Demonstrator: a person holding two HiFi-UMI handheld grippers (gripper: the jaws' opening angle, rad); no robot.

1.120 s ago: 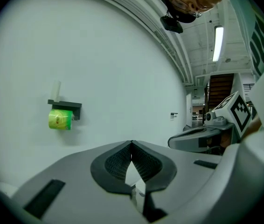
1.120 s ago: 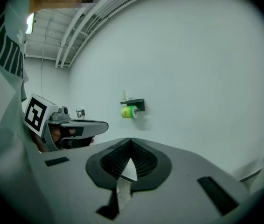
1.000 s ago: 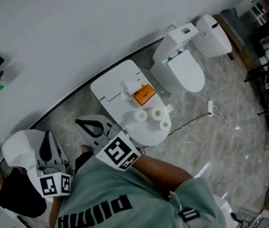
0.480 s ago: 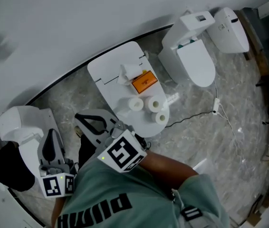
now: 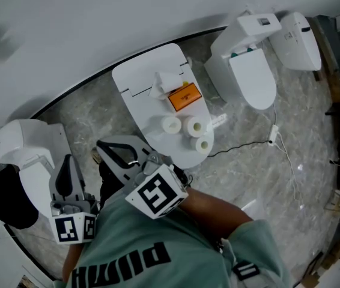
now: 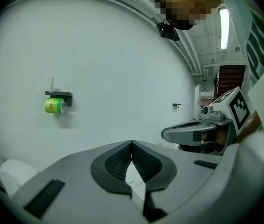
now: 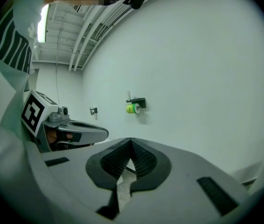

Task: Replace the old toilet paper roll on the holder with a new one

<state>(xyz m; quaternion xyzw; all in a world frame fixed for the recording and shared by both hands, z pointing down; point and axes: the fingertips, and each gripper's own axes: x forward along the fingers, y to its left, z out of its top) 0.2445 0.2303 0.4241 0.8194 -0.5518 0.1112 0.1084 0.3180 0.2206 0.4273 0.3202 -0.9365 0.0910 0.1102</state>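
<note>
Toilet paper rolls (image 5: 194, 126) on white surface (image 5: 137, 86), green roll (image 6: 53, 106) on holder (image 6: 59, 95), left claw (image 6: 131, 146) and right claw (image 7: 131, 143) closed

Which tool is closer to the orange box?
Right. In the head view the right tool lies below and left of the orange box; the left tool is farther away, further to the lower left.
</note>
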